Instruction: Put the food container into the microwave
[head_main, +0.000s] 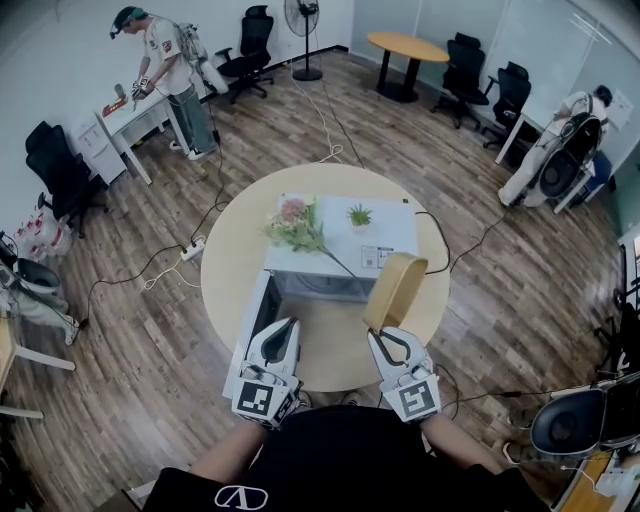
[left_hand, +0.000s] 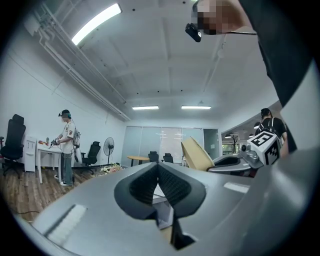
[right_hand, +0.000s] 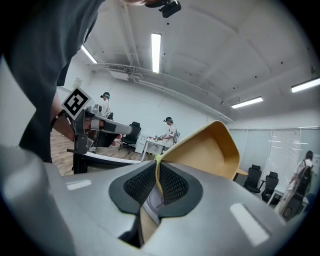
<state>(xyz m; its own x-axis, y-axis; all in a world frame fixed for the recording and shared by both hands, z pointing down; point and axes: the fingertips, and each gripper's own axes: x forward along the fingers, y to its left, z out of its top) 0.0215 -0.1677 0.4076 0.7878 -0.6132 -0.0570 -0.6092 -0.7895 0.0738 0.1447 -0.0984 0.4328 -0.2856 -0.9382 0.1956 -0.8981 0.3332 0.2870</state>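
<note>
With right hand-held gripper (head_main: 376, 334), pinches rim of food container (head_main: 396, 285) at 5 o'clock of microwave (head_main: 388, 228); holds left hand-held gripper (head_main: 291, 327) pressed together at 7 o'clock.

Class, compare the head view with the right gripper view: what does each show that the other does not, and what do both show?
Head view only: the layout from above, the round table, the microwave with its door open, flowers on top. Right gripper view only: ribbed pads pinching the rim of the food container, and ceiling light strips. Both: the food container held by the right hand-held gripper, plus the left hand-held gripper, shut and empty.
</note>
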